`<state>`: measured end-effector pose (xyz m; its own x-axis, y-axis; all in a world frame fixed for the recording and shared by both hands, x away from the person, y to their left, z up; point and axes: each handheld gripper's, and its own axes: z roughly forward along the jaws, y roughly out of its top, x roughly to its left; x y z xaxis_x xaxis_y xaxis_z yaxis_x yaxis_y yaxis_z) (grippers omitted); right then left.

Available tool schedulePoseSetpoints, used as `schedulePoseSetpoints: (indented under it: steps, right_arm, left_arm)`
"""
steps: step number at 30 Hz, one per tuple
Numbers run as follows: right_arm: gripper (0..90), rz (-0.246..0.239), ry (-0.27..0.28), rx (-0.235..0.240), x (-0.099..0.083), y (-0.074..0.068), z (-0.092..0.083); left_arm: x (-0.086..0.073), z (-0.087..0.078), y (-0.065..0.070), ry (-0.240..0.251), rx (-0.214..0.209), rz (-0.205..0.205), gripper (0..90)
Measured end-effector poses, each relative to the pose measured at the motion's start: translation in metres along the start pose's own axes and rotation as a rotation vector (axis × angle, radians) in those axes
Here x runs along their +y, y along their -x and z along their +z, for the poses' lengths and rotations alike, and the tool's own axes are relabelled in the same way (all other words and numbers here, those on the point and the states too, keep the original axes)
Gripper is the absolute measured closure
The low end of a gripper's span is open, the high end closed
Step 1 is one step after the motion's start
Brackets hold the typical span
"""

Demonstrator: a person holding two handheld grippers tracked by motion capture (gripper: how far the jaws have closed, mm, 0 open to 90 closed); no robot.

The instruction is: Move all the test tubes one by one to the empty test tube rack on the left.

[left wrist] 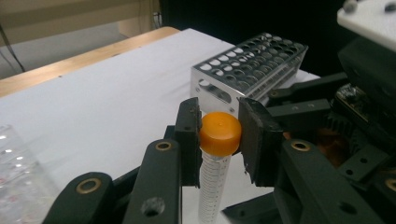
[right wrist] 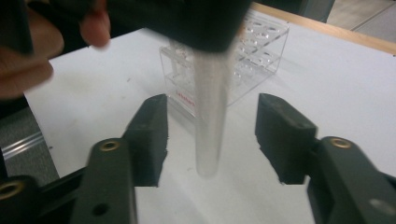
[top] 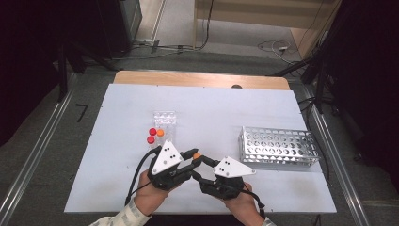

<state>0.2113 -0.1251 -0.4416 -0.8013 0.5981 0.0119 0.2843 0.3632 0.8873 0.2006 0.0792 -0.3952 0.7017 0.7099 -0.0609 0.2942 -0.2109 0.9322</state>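
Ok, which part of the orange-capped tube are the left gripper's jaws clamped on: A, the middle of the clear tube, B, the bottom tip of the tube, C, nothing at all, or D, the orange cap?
D: in the left gripper view the left gripper has both black pads pressed on the orange cap, with the clear tube hanging below them.

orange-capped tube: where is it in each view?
High view: tube, centre, between the two tools.
Left gripper view: lower centre, cap pinched by the left tool.
Right gripper view: centre, clear body between the right tool's open jaws.
Shared landmark: clear rack.
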Motion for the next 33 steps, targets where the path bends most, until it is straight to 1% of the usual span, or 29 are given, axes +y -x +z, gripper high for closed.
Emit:
schedulePoseSetpoints:
  steps: [2,3,6,9,12,13,16,20,26,33]
  right_arm:
    - [36.8,0.000,-0.003,-0.007,-0.001,0.003,-0.003]
    - [36.3,0.003,-0.003,-0.010,-0.001,0.005,-0.004]
    - [35.6,0.012,0.004,-0.025,-0.002,0.011,-0.010]
    - [35.6,0.019,0.009,-0.040,-0.004,0.017,-0.016]
    - [35.6,0.021,0.009,-0.060,-0.006,0.022,-0.021]
    - [35.7,0.032,0.009,-0.063,-0.006,0.023,-0.022]
    - [35.8,0.034,0.016,-0.073,-0.006,0.026,-0.024]
    - [35.9,0.034,0.016,-0.075,-0.006,0.027,-0.024]
    - [35.9,0.033,0.013,-0.075,-0.007,0.026,-0.024]
    - [36.2,0.037,0.012,-0.075,-0.007,0.026,-0.023]
  left_arm:
    - [0.003,-0.007,-0.007,0.012,0.011,-0.020,70.6]
    - [0.005,-0.011,-0.010,0.014,0.017,-0.027,70.6]
    - [0.010,-0.024,-0.021,0.031,0.057,-0.042,70.6]
    - [0.013,-0.034,-0.031,0.037,0.095,-0.059,70.7]
    - [0.015,-0.041,-0.040,0.045,0.127,-0.074,70.7]
    - [0.015,-0.043,-0.042,0.047,0.136,-0.077,70.7]
    - [0.015,-0.047,-0.050,0.049,0.167,-0.082,70.7]
    - [0.014,-0.049,-0.060,0.056,0.215,-0.091,70.6]
    - [0.010,-0.045,-0.069,0.058,0.267,-0.087,70.6]
    - [0.004,-0.037,-0.076,0.050,0.291,-0.092,70.6]
